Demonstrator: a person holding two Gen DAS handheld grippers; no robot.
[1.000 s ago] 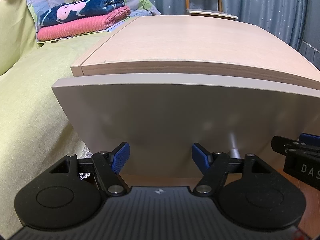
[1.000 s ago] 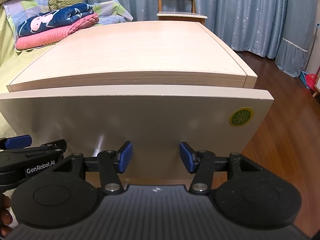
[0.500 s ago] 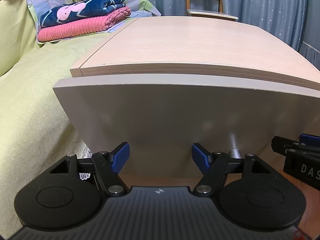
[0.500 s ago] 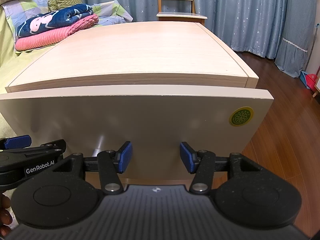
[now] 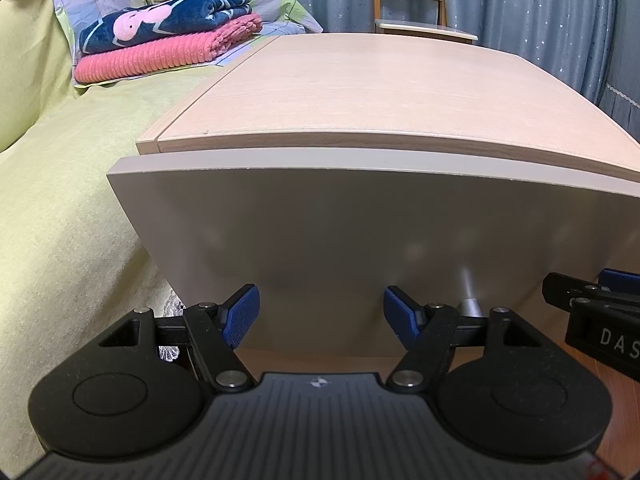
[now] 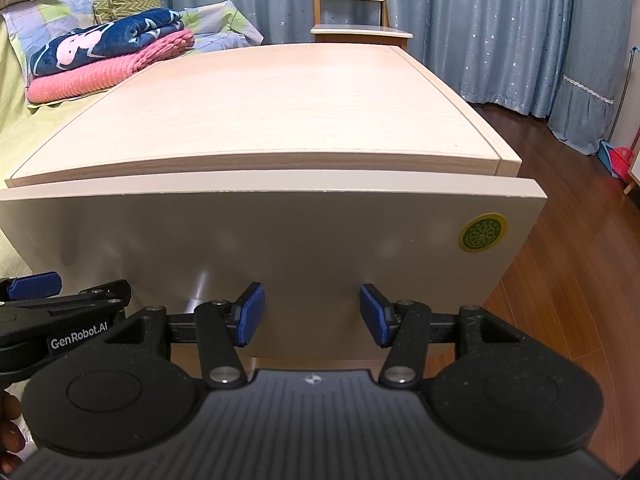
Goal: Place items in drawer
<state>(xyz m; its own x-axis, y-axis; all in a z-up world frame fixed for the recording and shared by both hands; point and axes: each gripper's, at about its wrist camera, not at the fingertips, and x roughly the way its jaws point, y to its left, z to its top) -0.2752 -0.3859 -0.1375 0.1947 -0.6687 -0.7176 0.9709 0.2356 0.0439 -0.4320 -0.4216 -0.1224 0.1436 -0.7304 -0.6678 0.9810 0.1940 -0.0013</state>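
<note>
Facing the cabinet from close in, the left gripper [image 5: 321,311] and the right gripper [image 6: 311,313] sit side by side, each with its jaws spread wide and nothing between the blue pads. Each one shows at the edge of the other's view: the right at the right edge of the left wrist view, the left at the left edge of the right wrist view, with a few fingertips of a hand [image 6: 10,428] below it.

Just beyond the pads stands one drawer front [image 6: 280,240], a pale grey panel whose long axis runs left to right and whose face looks straight at the grippers. It stands slightly proud of the cabinet body, with only a thin seam under the top. Nothing of the drawer's inside shows, so its contents cannot be told. One small metal knob [image 5: 469,306] sticks out low on the panel, between the two grippers. One round green and yellow sticker [image 6: 482,233] sits near the panel's upper right corner.

Above, the light wood counter [image 6: 280,112] stretches away. To its left lies the bed [image 5: 60,208] in yellow-green cover, carrying two folded blankets in one stack: a navy one [image 5: 168,20] on a pink one [image 5: 160,54]. Farthest off stand one chair [image 6: 352,8] and blue curtains [image 6: 500,24], over dark wood floor [image 6: 568,288] on the right.
</note>
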